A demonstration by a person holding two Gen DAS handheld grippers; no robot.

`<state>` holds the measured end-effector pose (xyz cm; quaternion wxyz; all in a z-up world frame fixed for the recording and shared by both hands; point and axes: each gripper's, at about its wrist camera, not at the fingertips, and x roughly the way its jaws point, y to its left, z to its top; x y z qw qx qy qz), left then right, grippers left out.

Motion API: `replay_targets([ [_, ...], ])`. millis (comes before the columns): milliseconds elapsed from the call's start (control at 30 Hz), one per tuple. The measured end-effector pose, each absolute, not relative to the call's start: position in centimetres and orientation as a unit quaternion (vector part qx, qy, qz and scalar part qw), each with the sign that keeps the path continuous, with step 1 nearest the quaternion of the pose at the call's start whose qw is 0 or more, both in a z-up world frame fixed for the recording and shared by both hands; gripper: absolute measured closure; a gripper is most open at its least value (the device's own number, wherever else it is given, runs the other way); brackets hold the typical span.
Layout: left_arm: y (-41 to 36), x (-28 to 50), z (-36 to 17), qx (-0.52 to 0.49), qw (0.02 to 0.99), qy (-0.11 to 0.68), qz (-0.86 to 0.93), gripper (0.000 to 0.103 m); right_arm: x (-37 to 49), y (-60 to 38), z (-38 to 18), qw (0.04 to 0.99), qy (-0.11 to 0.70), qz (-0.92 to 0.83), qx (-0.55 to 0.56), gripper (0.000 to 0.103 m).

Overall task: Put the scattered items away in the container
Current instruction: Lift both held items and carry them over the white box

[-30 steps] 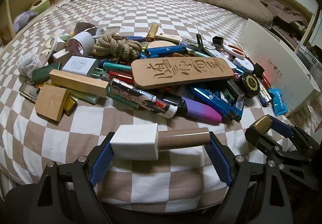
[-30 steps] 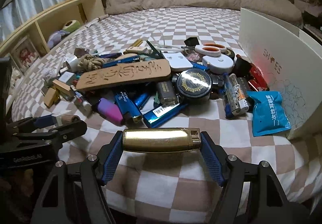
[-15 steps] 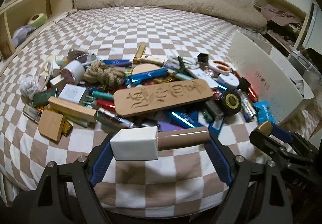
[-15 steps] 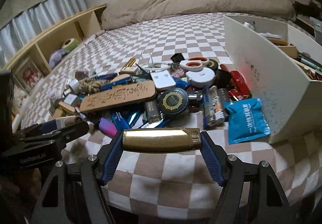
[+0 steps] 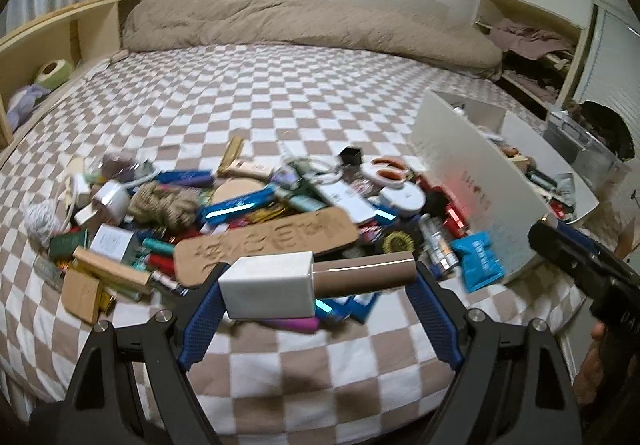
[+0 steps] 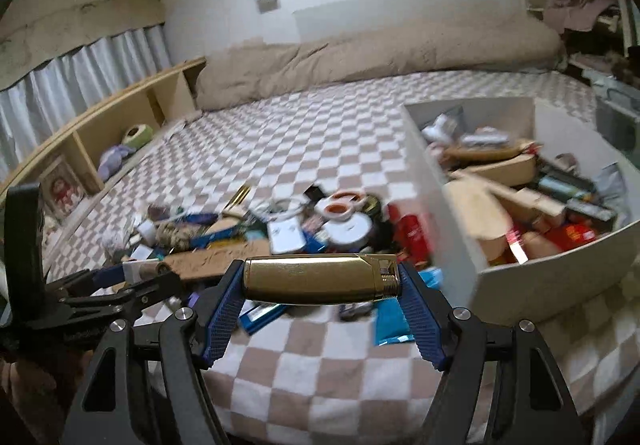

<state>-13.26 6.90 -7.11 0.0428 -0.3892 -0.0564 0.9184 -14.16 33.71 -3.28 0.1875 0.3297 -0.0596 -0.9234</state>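
My left gripper (image 5: 318, 287) is shut on a white-capped brown tube (image 5: 316, 283), held crosswise above the bed's near edge. My right gripper (image 6: 322, 279) is shut on a gold lighter (image 6: 320, 277), also held crosswise in the air. A pile of scattered items (image 5: 240, 213) lies on the checkered bed, with a carved wooden plaque (image 5: 268, 243) on top. The white container (image 6: 492, 285) stands at the right, partly filled with several items; it also shows in the left wrist view (image 5: 472, 197). The right gripper shows at the right of the left wrist view (image 5: 552, 233).
A beige duvet (image 5: 304, 25) lies along the far side of the bed. A wooden shelf unit (image 6: 120, 125) runs along the left. A blue packet (image 5: 478, 259) lies beside the container wall. The left gripper shows at the left of the right wrist view (image 6: 136, 271).
Both grippers have risen and drawn back with their objects still held. The pile looks farther below, and the inside of the container has come into the right wrist view.
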Motion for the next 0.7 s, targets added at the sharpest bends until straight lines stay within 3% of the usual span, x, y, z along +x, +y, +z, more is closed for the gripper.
replay_targets([
  [367,10.5,-15.1,-4.4,-0.356,0.088,-0.055,0.929,0.016,-17.2,41.3,-0.7,0.116,-0.072,-0.94,0.312,0.028],
  [700,14.1,-16.5,-3.6,-0.351,0.13,-0.038,0.926,0.016,-20.2,44.5,-2.6,0.076,-0.047,-0.924,0.371,0.028],
])
